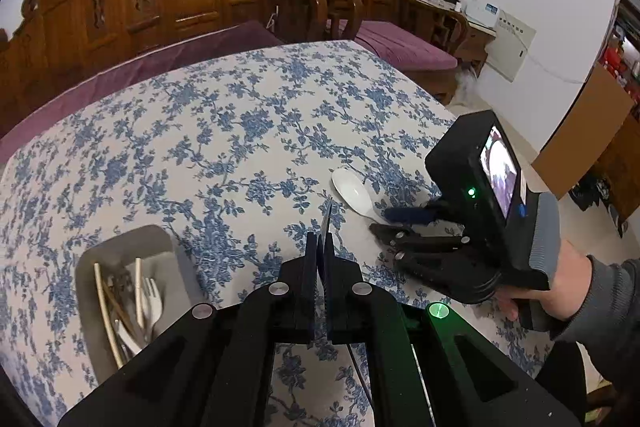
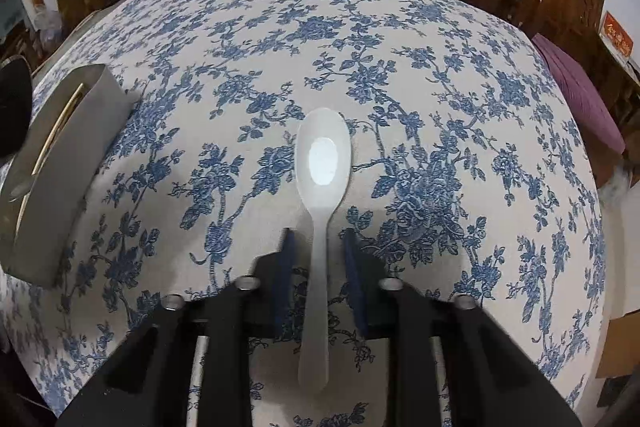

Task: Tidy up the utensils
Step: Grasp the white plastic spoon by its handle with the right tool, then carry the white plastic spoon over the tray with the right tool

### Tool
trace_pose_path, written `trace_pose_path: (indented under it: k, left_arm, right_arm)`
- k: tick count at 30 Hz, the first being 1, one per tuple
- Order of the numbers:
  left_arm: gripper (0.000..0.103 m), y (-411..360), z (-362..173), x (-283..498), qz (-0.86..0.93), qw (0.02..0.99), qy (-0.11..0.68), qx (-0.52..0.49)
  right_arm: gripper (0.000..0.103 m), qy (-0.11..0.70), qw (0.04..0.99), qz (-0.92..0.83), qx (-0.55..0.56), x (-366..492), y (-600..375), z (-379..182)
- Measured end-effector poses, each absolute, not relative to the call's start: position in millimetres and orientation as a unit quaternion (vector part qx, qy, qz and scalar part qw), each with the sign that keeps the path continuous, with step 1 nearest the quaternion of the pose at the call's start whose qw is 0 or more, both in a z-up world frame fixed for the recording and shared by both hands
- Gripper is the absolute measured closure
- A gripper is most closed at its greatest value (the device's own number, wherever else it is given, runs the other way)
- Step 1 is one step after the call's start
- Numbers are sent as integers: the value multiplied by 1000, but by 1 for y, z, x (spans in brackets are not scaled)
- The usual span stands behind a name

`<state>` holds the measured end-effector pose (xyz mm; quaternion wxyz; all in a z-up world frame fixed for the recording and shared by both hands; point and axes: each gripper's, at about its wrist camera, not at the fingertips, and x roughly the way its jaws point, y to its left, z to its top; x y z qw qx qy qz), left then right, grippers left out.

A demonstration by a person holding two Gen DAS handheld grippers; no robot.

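Right wrist view: right hand-held gripper (image 2: 316, 259) open astride spoon (image 2: 322, 179) handle near counter (image 2: 400, 47) edge; left hand-held gripper (image 1: 323, 223) closed, empty.

The surface (image 2: 460, 75) wears a white cloth with blue flowers. A white spoon (image 2: 320, 187) lies flat toward its middle, bowl up. A grey box (image 1: 160, 251) of utensils (image 1: 136, 303) stands near the left edge.
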<state>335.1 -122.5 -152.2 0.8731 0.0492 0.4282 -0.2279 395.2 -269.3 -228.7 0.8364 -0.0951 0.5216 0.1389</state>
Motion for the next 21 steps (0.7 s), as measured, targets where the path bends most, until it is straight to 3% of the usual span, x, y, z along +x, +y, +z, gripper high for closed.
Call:
trace_pose_path:
  k: [9, 21]
  left_arm:
    - [101, -100, -131, 325, -215, 885, 411, 45]
    - [101, -56, -120, 321, -184, 897, 401, 38]
  right_arm:
    - [95, 532, 833, 130, -75, 381, -268, -222]
    - [95, 482, 859, 164, -44, 346, -236, -165]
